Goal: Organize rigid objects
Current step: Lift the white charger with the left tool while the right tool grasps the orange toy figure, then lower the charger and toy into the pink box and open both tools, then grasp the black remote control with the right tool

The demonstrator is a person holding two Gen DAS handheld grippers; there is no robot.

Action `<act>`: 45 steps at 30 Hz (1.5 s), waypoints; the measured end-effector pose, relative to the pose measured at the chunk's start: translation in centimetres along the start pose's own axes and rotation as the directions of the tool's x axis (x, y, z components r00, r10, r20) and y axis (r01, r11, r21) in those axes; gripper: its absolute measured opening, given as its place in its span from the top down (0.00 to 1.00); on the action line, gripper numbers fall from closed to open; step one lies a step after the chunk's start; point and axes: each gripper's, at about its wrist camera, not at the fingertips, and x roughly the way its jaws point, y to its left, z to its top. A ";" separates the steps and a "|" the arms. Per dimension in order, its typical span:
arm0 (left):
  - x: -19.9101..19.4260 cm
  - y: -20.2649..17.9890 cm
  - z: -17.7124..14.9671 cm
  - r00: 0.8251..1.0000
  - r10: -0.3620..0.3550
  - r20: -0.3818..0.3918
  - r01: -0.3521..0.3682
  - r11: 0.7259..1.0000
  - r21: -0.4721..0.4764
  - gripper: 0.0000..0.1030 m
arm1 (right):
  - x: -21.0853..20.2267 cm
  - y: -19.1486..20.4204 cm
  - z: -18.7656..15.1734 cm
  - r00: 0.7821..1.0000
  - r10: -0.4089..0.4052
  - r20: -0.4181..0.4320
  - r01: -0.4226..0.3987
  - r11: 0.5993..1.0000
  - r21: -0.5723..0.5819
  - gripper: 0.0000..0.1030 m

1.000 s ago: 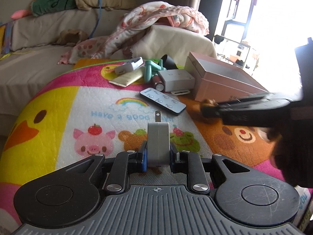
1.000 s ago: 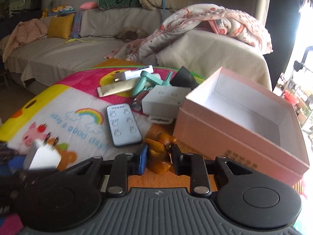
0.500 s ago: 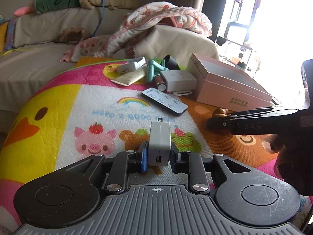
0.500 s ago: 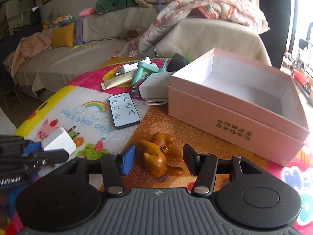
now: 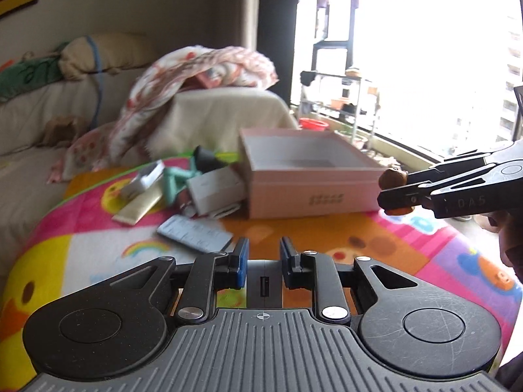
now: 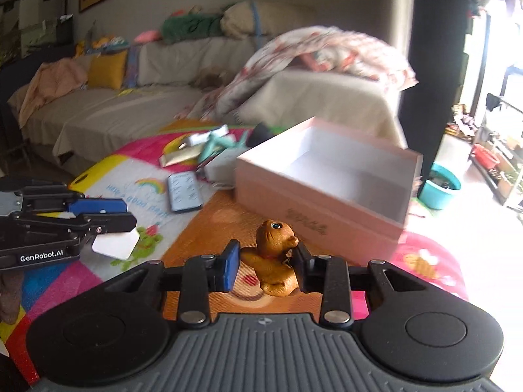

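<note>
Right gripper [image 6: 264,269] clamps the bear figurine [image 6: 274,258], nearer the pink box [image 6: 313,215] ahead; left gripper [image 5: 263,263] grips the white charger [image 6: 115,244]

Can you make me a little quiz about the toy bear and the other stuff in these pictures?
1. True or false: the right gripper is squeezing the brown bear figurine above the mat.
2. What does the left gripper hold? A) white charger B) a banana C) a spoon
3. Fill in: the pink box has no lid on, and inside it looks ____.

Key:
1. True. The bear sits pinched between both fingers.
2. A. From the right wrist camera the white charger pokes out between the left fingers.
3. Empty. Only its white floor shows; the remote control lies outside on the colourful mat.
</note>
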 end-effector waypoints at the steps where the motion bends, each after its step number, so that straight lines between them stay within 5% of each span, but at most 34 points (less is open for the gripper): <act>1: 0.3 -0.2 0.8 1.000 -0.016 0.005 0.016 1.000 0.007 0.77 | -0.6 -0.8 0.2 1.000 -0.012 0.018 0.012 1.000 0.013 0.67; 6: 1.4 -1.5 6.2 0.994 -0.074 0.084 0.067 0.994 0.082 0.77 | -1.5 -3.7 1.5 0.994 -0.063 0.088 0.057 0.996 0.074 0.67; 9: 2.4 -2.1 11.5 0.974 -0.099 0.205 0.076 0.990 0.119 0.77 | -1.7 -5.0 3.2 0.984 -0.094 0.151 0.079 0.992 0.100 0.67; 11: 4.1 -1.7 15.2 0.951 -0.155 0.269 0.144 0.988 0.058 0.76 | -1.5 -5.7 5.3 0.970 -0.116 0.215 0.097 0.990 0.100 0.67; 14: 7.7 0.2 18.1 0.953 -0.184 0.240 0.212 0.972 -0.097 0.74 | -0.4 -6.9 8.1 0.953 -0.139 0.270 0.112 0.987 0.115 0.59; 17: 8.9 2.4 16.3 0.976 -0.076 0.206 0.104 0.986 -0.130 0.74 | 0.4 -7.8 8.2 0.957 -0.154 0.245 0.114 0.979 0.168 0.45; 21: 9.1 6.1 10.5 0.992 0.106 0.075 -0.091 0.978 -0.187 0.74 | 1.2 -6.8 3.4 0.970 -0.118 0.213 0.094 0.988 0.123 0.35; 24: 9.1 9.0 6.4 0.980 0.183 -0.079 -0.197 0.944 -0.264 0.74 | 2.8 -5.2 0.3 0.979 -0.135 0.152 0.123 0.988 0.091 0.35; 29: 6.7 10.5 2.3 0.940 0.295 -0.169 -0.332 0.907 -0.261 0.74 | 5.2 -3.3 -1.3 1.000 -0.007 0.020 0.005 0.994 0.109 0.35; 34: 5.8 9.2 1.2 0.918 0.342 -0.202 -0.378 0.909 -0.178 0.74 | 6.0 -0.6 -1.2 0.999 0.044 -0.002 -0.044 0.994 0.099 0.35; 45: 3.8 8.6 0.8 0.904 0.367 -0.218 -0.387 0.920 -0.054 0.73 | 12.4 5.6 3.2 0.979 0.181 -0.098 -0.183 0.983 -0.010 0.36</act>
